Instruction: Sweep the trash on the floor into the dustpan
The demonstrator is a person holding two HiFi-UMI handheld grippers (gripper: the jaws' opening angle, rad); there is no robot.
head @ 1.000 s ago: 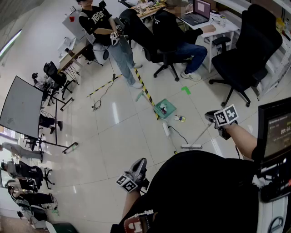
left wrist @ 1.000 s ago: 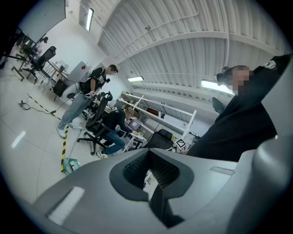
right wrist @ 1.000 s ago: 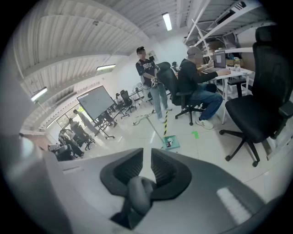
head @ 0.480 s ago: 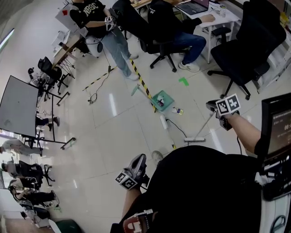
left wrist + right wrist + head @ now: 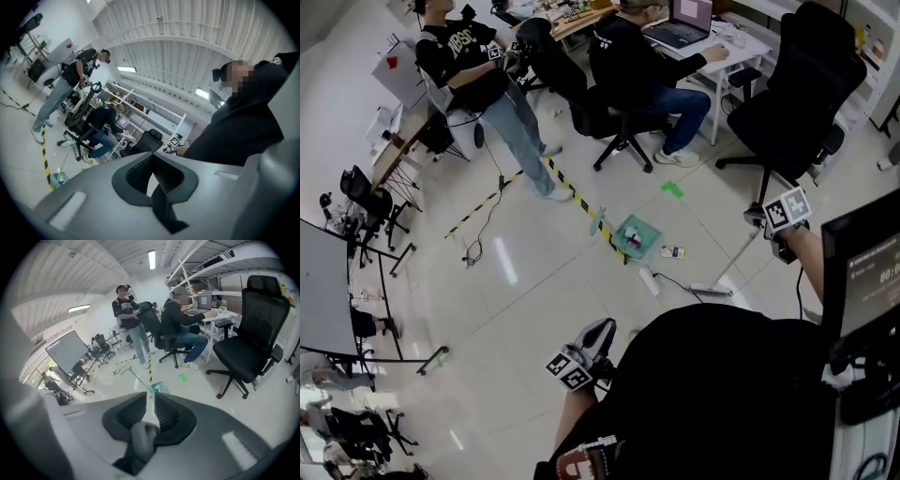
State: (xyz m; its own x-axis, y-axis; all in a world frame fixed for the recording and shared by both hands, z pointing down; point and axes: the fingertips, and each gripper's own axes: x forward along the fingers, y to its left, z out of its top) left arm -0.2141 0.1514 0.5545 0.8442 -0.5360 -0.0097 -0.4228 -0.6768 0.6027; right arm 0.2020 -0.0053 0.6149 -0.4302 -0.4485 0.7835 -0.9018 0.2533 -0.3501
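Gripping w/ jaws nearly closed, the R gripper (image 5: pixel 150 398) clamps the thin stick of the broom (image 5: pixel 712 289), whose head rests on the floor. L gripper (image 5: pixel 151 158) has its tips together, nothing betw. them. Green dustpan (image 5: pixel 638 235) lies on the floor against the yellow-black tape (image 5: pixel 579 200). Small trash (image 5: pixel 672 251) sits just beside it, betw. dustpan & broom head, apart from the broom.

Black top (image 5: pixel 722 394), grey marker-cubed left gripper (image 5: pixel 605 326)

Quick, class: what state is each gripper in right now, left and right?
Left gripper: closed, nothing between its jaws.
Right gripper: closed on the broom handle.
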